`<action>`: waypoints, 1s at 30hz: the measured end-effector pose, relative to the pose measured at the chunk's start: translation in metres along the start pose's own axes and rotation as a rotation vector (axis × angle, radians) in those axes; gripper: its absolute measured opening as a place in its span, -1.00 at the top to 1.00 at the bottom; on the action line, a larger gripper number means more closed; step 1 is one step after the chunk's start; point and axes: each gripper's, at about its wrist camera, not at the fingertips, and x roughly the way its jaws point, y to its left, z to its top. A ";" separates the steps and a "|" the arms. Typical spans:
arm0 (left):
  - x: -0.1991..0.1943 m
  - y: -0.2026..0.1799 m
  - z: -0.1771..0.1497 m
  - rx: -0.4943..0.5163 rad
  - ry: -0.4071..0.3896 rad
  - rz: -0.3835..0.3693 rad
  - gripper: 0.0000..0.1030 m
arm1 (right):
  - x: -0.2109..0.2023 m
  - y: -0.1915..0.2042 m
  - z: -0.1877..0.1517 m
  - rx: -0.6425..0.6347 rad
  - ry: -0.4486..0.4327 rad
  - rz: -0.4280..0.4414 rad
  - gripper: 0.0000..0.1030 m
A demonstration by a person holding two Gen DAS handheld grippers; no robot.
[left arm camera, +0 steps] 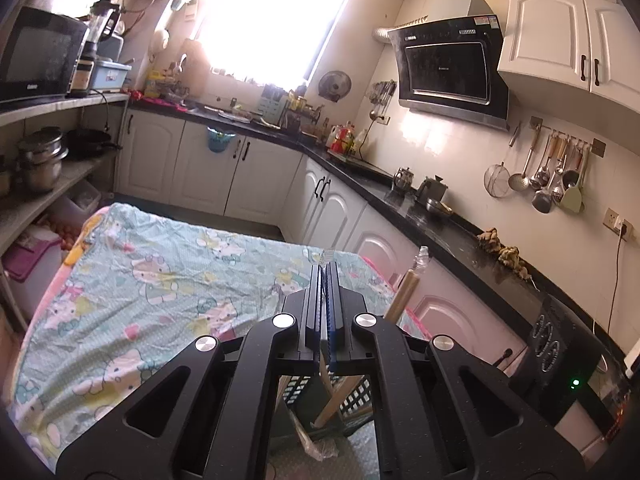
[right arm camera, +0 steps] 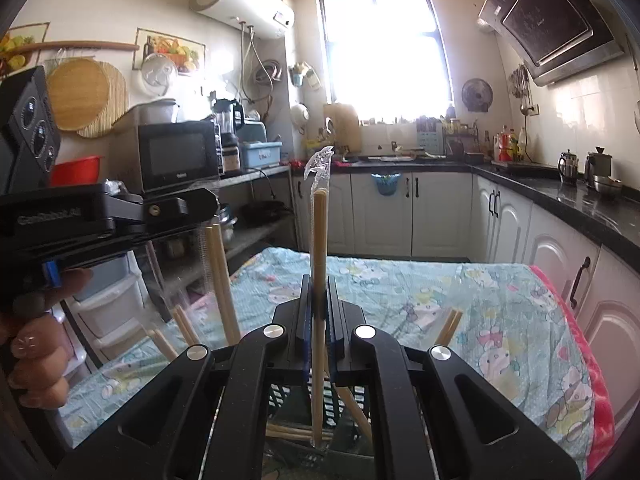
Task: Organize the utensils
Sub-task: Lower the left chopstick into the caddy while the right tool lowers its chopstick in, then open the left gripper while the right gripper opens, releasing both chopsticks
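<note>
Holding a plastic-wrapped pair of chopsticks point(right arm camera: 319, 248) upright, the right gripper point(right arm camera: 319, 312) is clamping the sticks around their middle, with the torn wrapper end poking up above the jaws and the lower end hanging just over a black slotted basket point(right arm camera: 352, 404) underneath. That basket is sitting on the cartoon-print tablecloth point(right arm camera: 420, 284), close to the table's near edge. Several wrapped pairs are already standing or leaning inside it, and one more pair point(right arm camera: 448, 326) is showing beside the right gripper's body, toward the table's right edge.

The left gripper point(left arm camera: 325, 276) is also clenched, pinching what looks like a strip of clear wrapper between its pads; below it, through the frame, a wrapped pair point(left arm camera: 336, 396) is dangling over the same basket, though I cannot tell for certain that it belongs to the pinched wrapper. In the right wrist view the person's left hand point(right arm camera: 36, 344) is gripping that tool's handle above the table's left edge, with another pair of sticks point(right arm camera: 220, 280) hanging beneath it.

Judging by this, the sorting is looking well advanced: most pairs are in the basket, and both carried pairs are waiting to be dropped in. No loose utensils are lying on the visible cloth.
</note>
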 end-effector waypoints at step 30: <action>-0.034 0.008 -0.002 -0.054 0.011 0.008 -0.43 | -0.031 -0.003 -0.013 0.018 0.078 -0.010 -0.02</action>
